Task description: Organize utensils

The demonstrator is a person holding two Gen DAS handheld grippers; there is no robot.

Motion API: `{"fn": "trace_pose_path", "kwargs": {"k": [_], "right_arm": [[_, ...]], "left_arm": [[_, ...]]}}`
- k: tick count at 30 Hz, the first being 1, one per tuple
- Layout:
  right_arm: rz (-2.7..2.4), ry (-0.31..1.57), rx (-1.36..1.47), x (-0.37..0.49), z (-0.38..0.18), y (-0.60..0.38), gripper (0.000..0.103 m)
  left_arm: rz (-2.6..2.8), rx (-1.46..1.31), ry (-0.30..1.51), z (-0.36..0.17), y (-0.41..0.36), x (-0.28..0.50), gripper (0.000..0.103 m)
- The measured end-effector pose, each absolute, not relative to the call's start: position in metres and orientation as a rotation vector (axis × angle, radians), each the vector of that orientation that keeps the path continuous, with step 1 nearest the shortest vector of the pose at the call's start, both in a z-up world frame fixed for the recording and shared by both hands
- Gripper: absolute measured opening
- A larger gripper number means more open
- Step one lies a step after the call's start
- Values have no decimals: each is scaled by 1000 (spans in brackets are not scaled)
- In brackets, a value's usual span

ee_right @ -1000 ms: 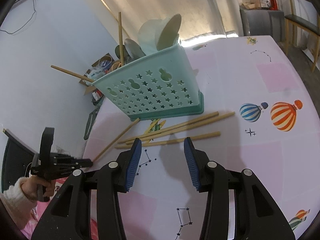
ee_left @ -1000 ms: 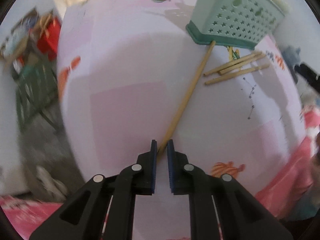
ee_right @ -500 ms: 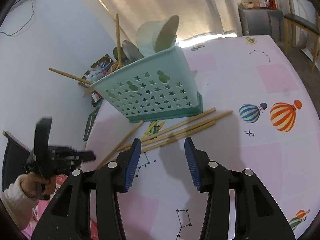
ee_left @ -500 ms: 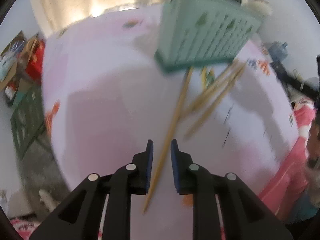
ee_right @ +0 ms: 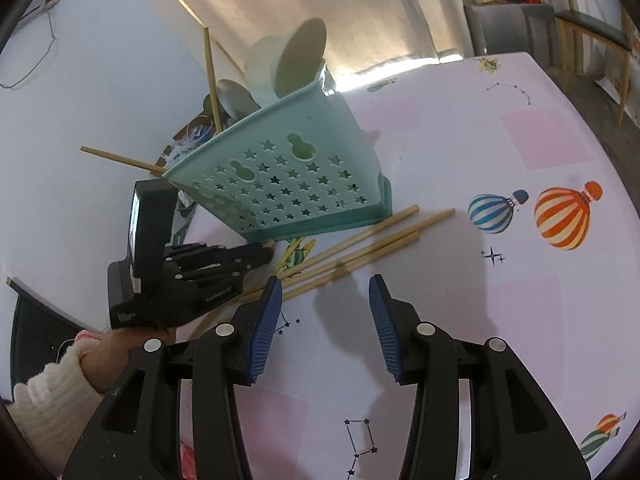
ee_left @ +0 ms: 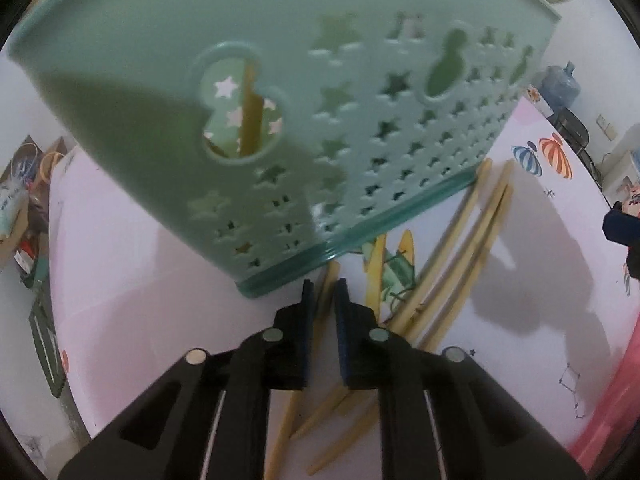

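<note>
A teal star-punched utensil basket (ee_left: 280, 100) fills the left wrist view and stands on the pink balloon-print tablecloth (ee_right: 540, 132). White spoons (ee_right: 288, 64) and two chopsticks (ee_right: 211, 76) stick out of the basket (ee_right: 296, 184). Several loose wooden chopsticks (ee_left: 472, 240) lie fanned at its base (ee_right: 360, 248). My left gripper (ee_left: 324, 292) is right at the basket's foot, its jaws closing on one chopstick (ee_left: 288, 420) that lies between the pads. In the right wrist view the left gripper (ee_right: 268, 254) shows at the left. My right gripper (ee_right: 324, 304) hovers open just short of the loose chopsticks, holding nothing.
A hand in a white knit sleeve (ee_right: 52, 392) holds the left gripper. A blue water jug (ee_left: 560, 88) stands beyond the table. A wooden chair (ee_right: 592, 36) and a grey cabinet (ee_right: 508, 24) are at the far end. Clutter (ee_left: 24, 184) lies on the floor at the left.
My left gripper slid along the chopstick up to the basket, which now fills its view; its jaws widened a little, then narrowed onto the stick. The right gripper stayed put.
</note>
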State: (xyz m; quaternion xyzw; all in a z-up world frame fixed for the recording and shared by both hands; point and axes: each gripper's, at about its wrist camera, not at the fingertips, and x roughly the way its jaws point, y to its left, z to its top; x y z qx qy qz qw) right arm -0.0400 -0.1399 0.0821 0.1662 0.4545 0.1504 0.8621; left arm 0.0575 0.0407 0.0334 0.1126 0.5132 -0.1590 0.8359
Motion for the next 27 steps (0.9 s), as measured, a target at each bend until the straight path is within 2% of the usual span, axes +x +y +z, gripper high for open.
{"fn": "trace_pose_path", "kwargs": {"k": [5,15,23,27], "right_arm": [[318,951,353,-41,83,-140,44],[312,927,354,-40,90,-143,44],[305,927,342,-40,91,-142,44],[299,931,341,-40,88,-141,44]], "left_arm": [[-290,202,984,63,58,33,6],[-225,-28,662,180,121,-28,6],[-195,-144,465,218,156,-64,6],[-172,-168,401,218,158,-69,6]]}}
